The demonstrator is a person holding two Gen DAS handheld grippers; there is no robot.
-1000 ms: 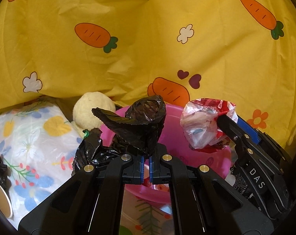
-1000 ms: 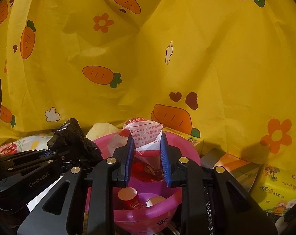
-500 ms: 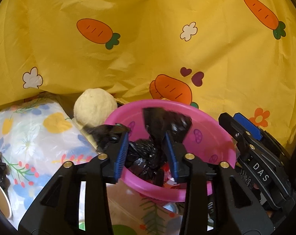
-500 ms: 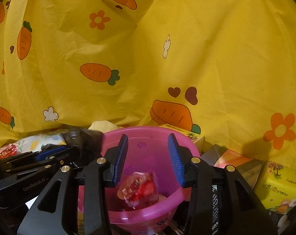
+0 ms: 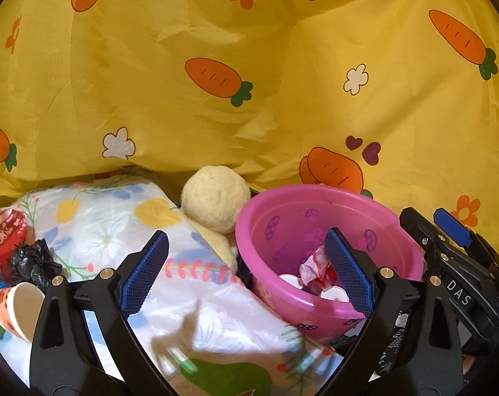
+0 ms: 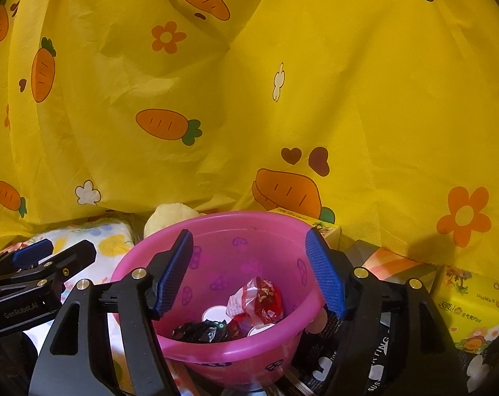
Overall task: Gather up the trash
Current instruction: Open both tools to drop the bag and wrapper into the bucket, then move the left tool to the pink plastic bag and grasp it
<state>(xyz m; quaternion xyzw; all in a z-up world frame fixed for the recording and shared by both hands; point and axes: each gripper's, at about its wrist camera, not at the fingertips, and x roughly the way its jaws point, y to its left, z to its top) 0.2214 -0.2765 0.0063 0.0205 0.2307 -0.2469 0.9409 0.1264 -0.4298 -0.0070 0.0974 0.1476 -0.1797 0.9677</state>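
Observation:
A pink basin [image 5: 315, 198] [image 6: 216, 221] stands on the floral tablecloth. In it lie a red-and-white wrapper [image 6: 259, 300] [image 5: 315, 267], a crumpled black bag [image 6: 196, 330] and small white cups [image 6: 216, 313]. My right gripper [image 6: 249, 270] hovers over the basin with its jaws opening and nothing between them. My left gripper [image 5: 246, 264] is just left of the basin, over the cloth, with its jaws opening wide and empty. At the far left of the left wrist view lie another black bag [image 5: 31, 260], a paper cup [image 5: 15, 307] on its side and a red wrapper [image 5: 5, 234].
A yellow carrot-print cloth [image 6: 282, 99] hangs close behind everything. A cream ball [image 5: 216, 198] rests against the basin's left side. A yellow tissue pack [image 6: 470, 303] and boxes [image 6: 315, 227] crowd the right. The floral tablecloth [image 5: 117, 224] covers the left.
Both grippers have opened. The black bag fell from the left one and the wrapper from the right one into the basin. The left gripper has swung left, off the basin.

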